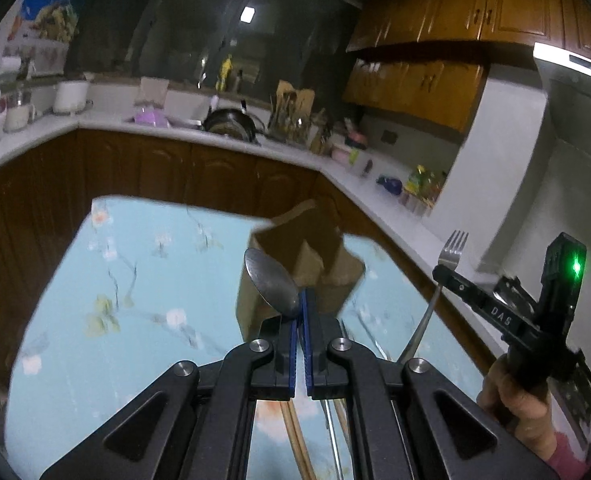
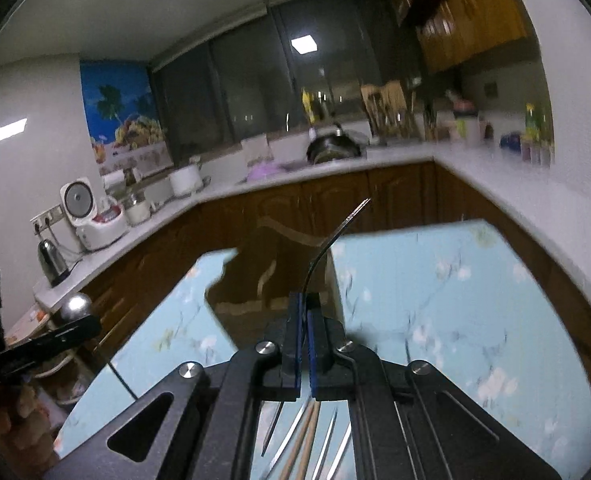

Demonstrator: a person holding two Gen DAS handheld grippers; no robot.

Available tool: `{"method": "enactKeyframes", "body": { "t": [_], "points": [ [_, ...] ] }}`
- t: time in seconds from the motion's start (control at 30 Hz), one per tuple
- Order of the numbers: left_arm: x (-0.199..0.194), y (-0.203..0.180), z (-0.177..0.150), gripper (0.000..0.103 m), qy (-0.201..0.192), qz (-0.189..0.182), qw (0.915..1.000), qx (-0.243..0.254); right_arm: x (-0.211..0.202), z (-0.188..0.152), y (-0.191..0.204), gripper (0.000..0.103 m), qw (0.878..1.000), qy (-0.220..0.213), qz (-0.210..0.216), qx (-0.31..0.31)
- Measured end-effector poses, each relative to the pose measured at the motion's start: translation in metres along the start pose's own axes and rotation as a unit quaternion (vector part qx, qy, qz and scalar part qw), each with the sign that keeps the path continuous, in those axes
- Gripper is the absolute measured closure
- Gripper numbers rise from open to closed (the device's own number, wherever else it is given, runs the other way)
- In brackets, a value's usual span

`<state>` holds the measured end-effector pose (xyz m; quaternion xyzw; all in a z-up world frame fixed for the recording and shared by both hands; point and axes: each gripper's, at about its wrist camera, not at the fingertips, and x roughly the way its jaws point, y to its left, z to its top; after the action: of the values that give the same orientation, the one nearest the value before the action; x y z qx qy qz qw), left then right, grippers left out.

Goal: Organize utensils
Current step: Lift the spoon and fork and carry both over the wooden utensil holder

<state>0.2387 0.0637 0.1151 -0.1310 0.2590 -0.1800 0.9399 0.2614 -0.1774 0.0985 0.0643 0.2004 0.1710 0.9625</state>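
Observation:
My left gripper (image 1: 301, 300) is shut on a metal spoon (image 1: 269, 282), bowl up and to the left, above the table. My right gripper (image 2: 302, 304) is shut on a metal fork (image 2: 335, 236), seen edge-on with tines up; it also shows in the left wrist view (image 1: 451, 252), held upright at the right. A brown wooden utensil holder (image 1: 307, 256) with compartments stands on the light blue floral table (image 1: 135, 280), just beyond both grippers; in the right wrist view the holder (image 2: 271, 276) is ahead and left. Chopsticks (image 2: 303, 440) and more cutlery lie on the table under the grippers.
A white kitchen counter (image 1: 215, 136) with brown cabinets runs round the back and right, holding a pot (image 1: 231, 124), a rice cooker (image 2: 91, 216), a kettle (image 2: 53, 260) and bottles. The person's hand (image 1: 511, 392) holds the right gripper.

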Motion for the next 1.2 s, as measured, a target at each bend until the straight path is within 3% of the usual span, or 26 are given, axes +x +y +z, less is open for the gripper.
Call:
{"method": "enactKeyframes", "body": {
  "t": [0.23, 0.47, 0.83, 1.0, 1.2],
  "points": [
    [0.038, -0.001, 0.045, 0.102, -0.046, 0.030, 0.9984, 0.011, 0.040, 0.037, -0.003, 0.101, 0.996, -0.078, -0.035, -0.007],
    [0.092, -0.011, 0.057, 0.102, -0.075, 0.066, 0.9946, 0.030, 0.082, 0.044, 0.001, 0.101, 0.994, -0.098, -0.045, -0.025],
    [0.168, -0.026, 0.023, 0.102, -0.030, 0.085, 0.9945, 0.053, 0.116, -0.002, -0.005, 0.101, 0.997, -0.044, -0.021, -0.052],
    [0.185, -0.022, 0.029, 0.102, -0.009, 0.088, 0.9948, 0.051, 0.124, -0.016, -0.007, 0.101, 0.998, -0.006, -0.003, -0.062],
    [0.184, -0.008, 0.043, 0.101, 0.016, 0.071, 0.9964, 0.042, 0.119, -0.014, -0.014, 0.098, 0.998, 0.004, 0.030, -0.056]
  ]
}}
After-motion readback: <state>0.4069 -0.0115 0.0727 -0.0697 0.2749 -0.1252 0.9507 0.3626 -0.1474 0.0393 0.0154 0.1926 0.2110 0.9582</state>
